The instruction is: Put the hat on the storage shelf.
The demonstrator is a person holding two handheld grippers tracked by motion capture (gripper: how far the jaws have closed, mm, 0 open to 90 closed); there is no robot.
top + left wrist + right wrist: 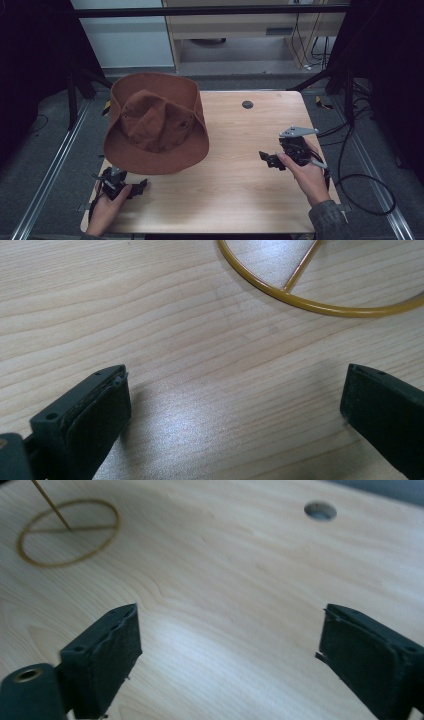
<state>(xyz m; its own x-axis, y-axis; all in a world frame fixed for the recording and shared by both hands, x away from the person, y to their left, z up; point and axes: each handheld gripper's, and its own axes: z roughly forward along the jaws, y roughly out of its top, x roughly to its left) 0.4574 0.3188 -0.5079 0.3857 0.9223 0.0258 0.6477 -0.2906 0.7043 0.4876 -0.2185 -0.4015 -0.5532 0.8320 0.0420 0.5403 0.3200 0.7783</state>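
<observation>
Brown hat [156, 125] perched above desk [240, 190] left-rear part, on yellow wire stand [68, 531]. Desk pale wood, round cable hole [247, 104] at rear. Left claw [141, 185] and right claw [265, 158] both spread wide, empty. Grey floor around.

Matt brown cloth hat [155, 125]; smooth wood table [250, 150].

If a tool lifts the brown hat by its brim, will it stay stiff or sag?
The brown hat looks like soft fabric with a dented crown, so the brim would probably sag. It seems perched on a thin yellow wire stand, so it likely weighs little and may tip off if pushed.
</observation>
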